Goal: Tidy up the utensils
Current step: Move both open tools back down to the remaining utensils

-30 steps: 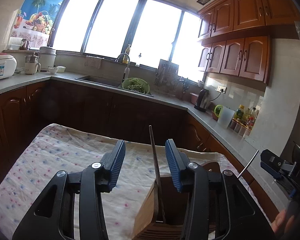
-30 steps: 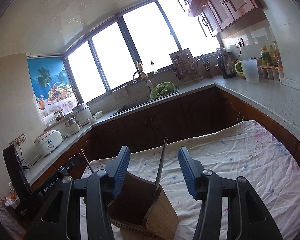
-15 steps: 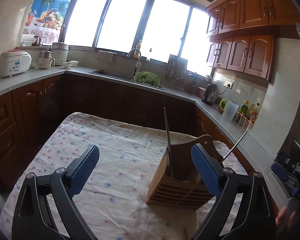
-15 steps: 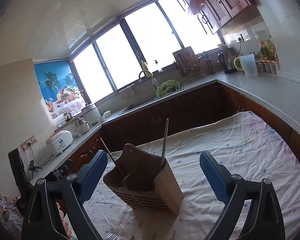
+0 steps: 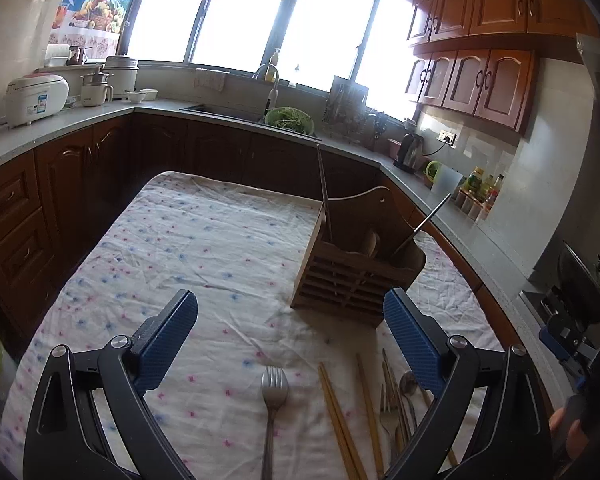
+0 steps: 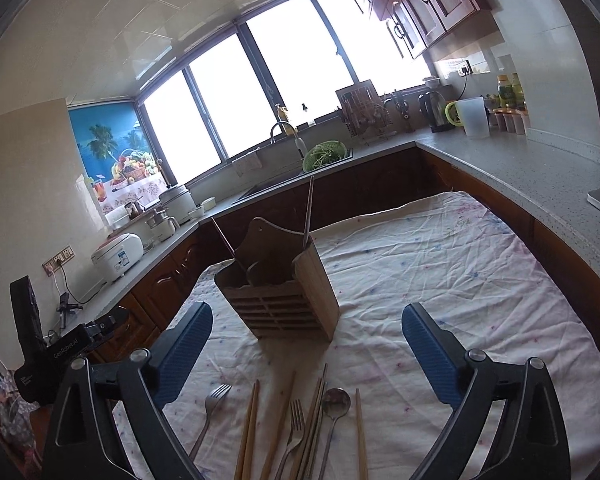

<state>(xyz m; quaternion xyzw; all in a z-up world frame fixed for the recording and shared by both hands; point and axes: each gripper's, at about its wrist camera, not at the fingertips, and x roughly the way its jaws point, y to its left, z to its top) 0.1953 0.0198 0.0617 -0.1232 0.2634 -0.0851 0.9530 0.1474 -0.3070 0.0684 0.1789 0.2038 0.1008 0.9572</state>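
A wooden utensil holder (image 5: 356, 276) stands on the flowered tablecloth (image 5: 204, 248); it also shows in the right wrist view (image 6: 284, 300). Two thin metal sticks (image 5: 323, 192) stand in it. Near the front edge lie a fork (image 5: 274, 400), wooden chopsticks (image 5: 340, 420), a spoon (image 6: 334, 404) and a second fork (image 6: 294, 428). My left gripper (image 5: 290, 344) is open and empty above the loose utensils. My right gripper (image 6: 306, 356) is open and empty, also short of the holder.
Dark wood cabinets and a grey counter (image 5: 80, 114) wrap around the table. A rice cooker (image 5: 36, 98), a sink with a green colander (image 5: 290, 120), a kettle (image 5: 410, 148) and bottles stand on the counter. The other hand's gripper shows at the right edge (image 5: 572, 344).
Both grippers have opened wide and pulled back from the holder, each leaving a metal stick standing in it. The loose utensils at the front edge have come into view.
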